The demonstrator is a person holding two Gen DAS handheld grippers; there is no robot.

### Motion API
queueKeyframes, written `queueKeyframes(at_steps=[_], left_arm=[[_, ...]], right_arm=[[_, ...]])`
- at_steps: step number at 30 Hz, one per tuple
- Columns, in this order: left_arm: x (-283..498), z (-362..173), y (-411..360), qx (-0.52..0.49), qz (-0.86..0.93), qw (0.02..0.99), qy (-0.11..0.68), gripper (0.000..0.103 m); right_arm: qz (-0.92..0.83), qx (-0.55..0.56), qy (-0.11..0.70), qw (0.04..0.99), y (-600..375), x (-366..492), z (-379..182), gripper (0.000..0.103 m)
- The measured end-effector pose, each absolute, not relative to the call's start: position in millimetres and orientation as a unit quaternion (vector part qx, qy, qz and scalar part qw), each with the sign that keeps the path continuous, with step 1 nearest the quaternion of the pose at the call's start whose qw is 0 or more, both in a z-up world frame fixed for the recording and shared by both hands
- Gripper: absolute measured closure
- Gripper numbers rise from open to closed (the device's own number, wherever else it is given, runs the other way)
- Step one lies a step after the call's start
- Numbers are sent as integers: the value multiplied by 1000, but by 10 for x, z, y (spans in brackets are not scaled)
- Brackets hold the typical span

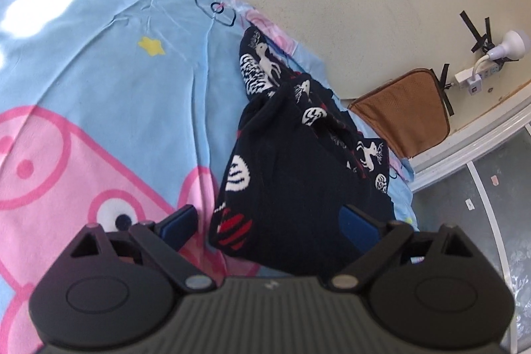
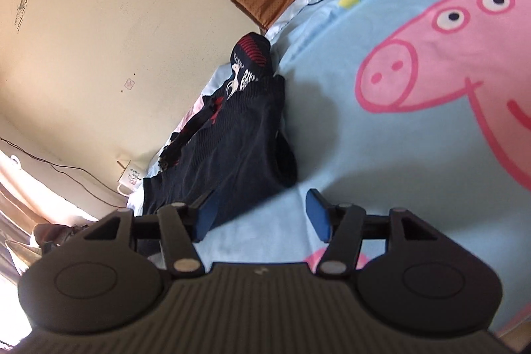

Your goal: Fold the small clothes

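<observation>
Between both grippers' spread fingers [image 1: 360, 223] (untouched) lies the garment [image 1: 298, 155].

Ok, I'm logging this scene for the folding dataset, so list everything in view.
knitted garment: one, navy with white reindeer and red patterns, crumpled on the bed near the wall
bedsheet: one, light blue with pink cartoon pig, covering the bed
cushion: one, brown, against the wall
power strip: one, white, on the wall
mug: one, white, beside the bed
left gripper: black, blue pads, open over the garment
right gripper: black, blue pads, open, nothing gripped
</observation>
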State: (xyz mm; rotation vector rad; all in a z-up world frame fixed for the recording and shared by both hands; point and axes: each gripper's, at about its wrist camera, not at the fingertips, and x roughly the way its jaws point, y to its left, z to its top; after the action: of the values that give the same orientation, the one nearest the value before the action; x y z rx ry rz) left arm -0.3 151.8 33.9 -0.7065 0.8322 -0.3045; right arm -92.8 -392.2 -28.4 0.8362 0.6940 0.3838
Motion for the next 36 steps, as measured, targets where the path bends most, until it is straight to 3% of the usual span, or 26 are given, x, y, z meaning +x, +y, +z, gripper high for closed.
queueKeyframes(at_steps=[2, 4, 6, 7, 9, 10, 17, 23, 25, 28, 36], left_arm=[[2, 348, 1451, -327, -138, 847, 395, 10], [-3, 352, 1424, -330, -133, 845, 399, 26], [11, 291, 1423, -345, -131, 828, 422, 70], [6, 251, 1422, -354, -130, 821, 428, 73], [-51, 237, 1413, -359, -122, 823, 424, 79], [-90, 264, 1401, -355, -117, 825, 424, 80], [-527, 679, 1470, -341, -116, 845, 396, 82], [-478, 273, 1471, -359, -87, 817, 443, 78], [-515, 309, 1504, -359, -95, 818, 439, 75], [-614, 465, 1632, -341, -92, 841, 410, 59], [-355, 766, 1699, -352, -127, 860, 346, 57]], right_arm=[[178, 402, 321, 839, -3781, -857, -275, 42], [177, 396, 319, 843, -3678, -764, -245, 42], [174, 379, 316, 852, -3534, -608, -215, 43], [171, 369, 315, 857, -3472, -551, -205, 47], [164, 343, 333, 863, -3391, -435, -219, 78], [161, 340, 342, 861, -3377, -399, -230, 92], [184, 341, 297, 873, -3660, -730, 25, 93], [171, 339, 340, 860, -3628, -691, -309, 92], [178, 350, 344, 853, -3701, -666, -305, 85], [134, 345, 308, 877, -3948, -735, -197, 55], [109, 313, 266, 905, -4043, -408, 123, 55]])
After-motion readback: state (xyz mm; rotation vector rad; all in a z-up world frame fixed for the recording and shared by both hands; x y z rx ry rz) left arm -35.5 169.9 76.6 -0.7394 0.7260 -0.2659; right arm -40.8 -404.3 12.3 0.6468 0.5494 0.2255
